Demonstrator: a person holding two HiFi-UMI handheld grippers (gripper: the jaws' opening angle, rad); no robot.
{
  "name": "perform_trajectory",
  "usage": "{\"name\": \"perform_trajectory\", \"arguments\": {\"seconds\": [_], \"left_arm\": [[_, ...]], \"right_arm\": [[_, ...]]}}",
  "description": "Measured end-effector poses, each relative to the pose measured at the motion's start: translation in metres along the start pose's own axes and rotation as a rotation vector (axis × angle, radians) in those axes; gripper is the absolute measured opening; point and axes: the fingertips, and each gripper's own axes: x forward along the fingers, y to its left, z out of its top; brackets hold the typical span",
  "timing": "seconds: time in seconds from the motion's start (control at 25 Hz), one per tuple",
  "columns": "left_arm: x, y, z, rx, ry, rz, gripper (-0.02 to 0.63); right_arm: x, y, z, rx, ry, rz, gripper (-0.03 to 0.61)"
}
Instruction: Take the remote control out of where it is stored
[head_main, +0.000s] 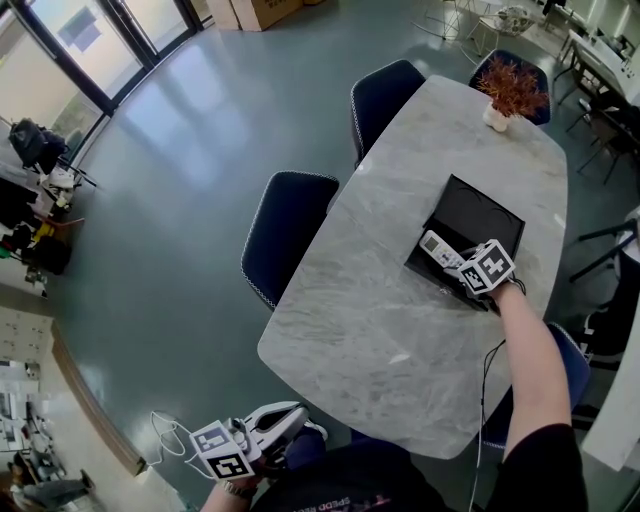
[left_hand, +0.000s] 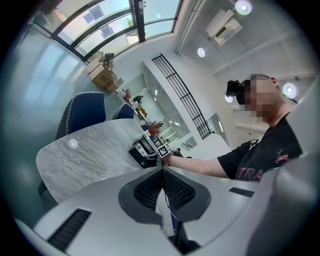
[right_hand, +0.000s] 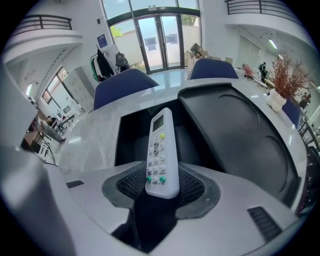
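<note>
Your right tool has the remote control pinched by its button end only, over the open black box at middle right of the head view. That's a short hold, so the long free end could lever down and slip out of the grip. Lift flat and its far tip may snag the box wall and drag the box across the surface, while your left tool, clenched empty at lower left, is too far off to steady it.
</note>
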Motion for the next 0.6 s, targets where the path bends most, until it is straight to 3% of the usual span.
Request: {"name": "perform_trajectory", "arguments": {"seconds": [0.6], "left_arm": [[0.0034, -0.0042, -0.003, 0.006, 0.01, 0.002, 0.005]], "right_arm": [[0.0045, 0.0051, -0.005, 0.198, -0.027, 0.104, 0.176]]}}
